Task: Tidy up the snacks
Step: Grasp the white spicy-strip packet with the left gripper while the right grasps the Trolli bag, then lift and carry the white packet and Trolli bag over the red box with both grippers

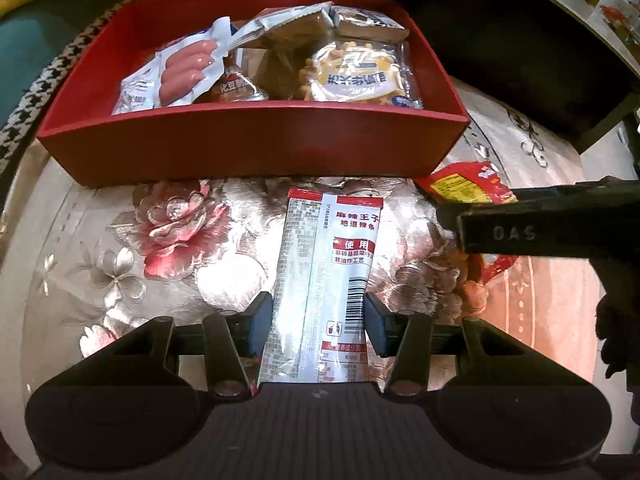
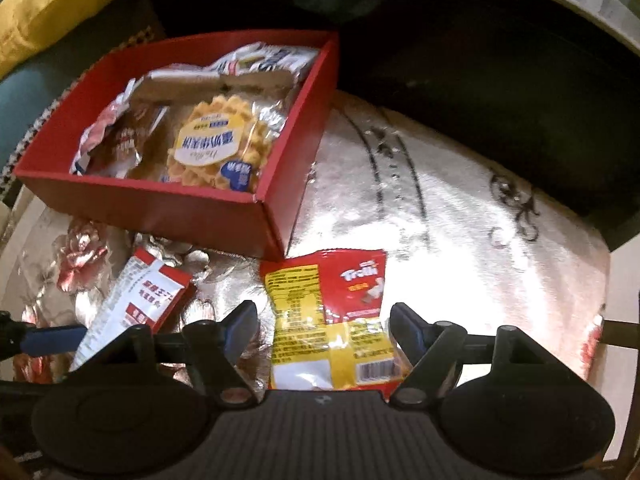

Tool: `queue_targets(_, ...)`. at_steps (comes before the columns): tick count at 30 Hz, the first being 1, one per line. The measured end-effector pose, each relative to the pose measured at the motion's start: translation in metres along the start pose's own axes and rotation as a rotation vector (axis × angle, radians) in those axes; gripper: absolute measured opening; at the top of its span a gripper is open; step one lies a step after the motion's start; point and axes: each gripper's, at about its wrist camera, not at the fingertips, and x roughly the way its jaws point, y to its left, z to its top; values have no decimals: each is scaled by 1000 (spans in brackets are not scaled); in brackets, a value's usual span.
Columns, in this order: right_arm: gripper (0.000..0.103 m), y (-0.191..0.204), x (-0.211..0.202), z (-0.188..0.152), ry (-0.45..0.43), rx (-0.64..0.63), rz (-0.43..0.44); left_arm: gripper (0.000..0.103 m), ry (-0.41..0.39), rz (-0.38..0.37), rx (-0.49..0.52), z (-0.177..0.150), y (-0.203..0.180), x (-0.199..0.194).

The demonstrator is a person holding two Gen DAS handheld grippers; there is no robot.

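Pickup stage, both grippers down just in front of the red box (image 1: 248, 152). A white-red snack stick pack (image 1: 324, 280) is clamped at its sides by the left gripper (image 1: 319, 326), jaws narrow on it, pack on the floral cloth (image 1: 168, 248) near the box's front wall. A Trolli bag (image 2: 332, 320) sits btwn the right gripper (image 2: 324, 330) pads, jaws wide, not pressing. Next, judged: pack lifted over the wall & dropped in w/ the waffle pack (image 1: 352, 74); right jaws closed first.

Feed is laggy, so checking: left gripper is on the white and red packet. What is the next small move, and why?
Probably lift the white and red packet and carry it over the near wall of the red box. The left gripper is already shut on its sides, it lies just before the box, and the other snacks already sit inside.
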Motion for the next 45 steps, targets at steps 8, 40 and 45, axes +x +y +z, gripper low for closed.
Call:
queue_targets(8, 73, 2, 8, 0, 1, -32, 9, 68, 15, 20, 13, 4, -6, 16)
queue_targets(40, 47, 31, -45, -30, -68, -70, 59, 57, -24, 68, 42, 4, -9, -3)
queue_targets(45, 47, 39, -51, -27, -96, -68, 79, 57, -61, 66, 34, 9, -7, -17)
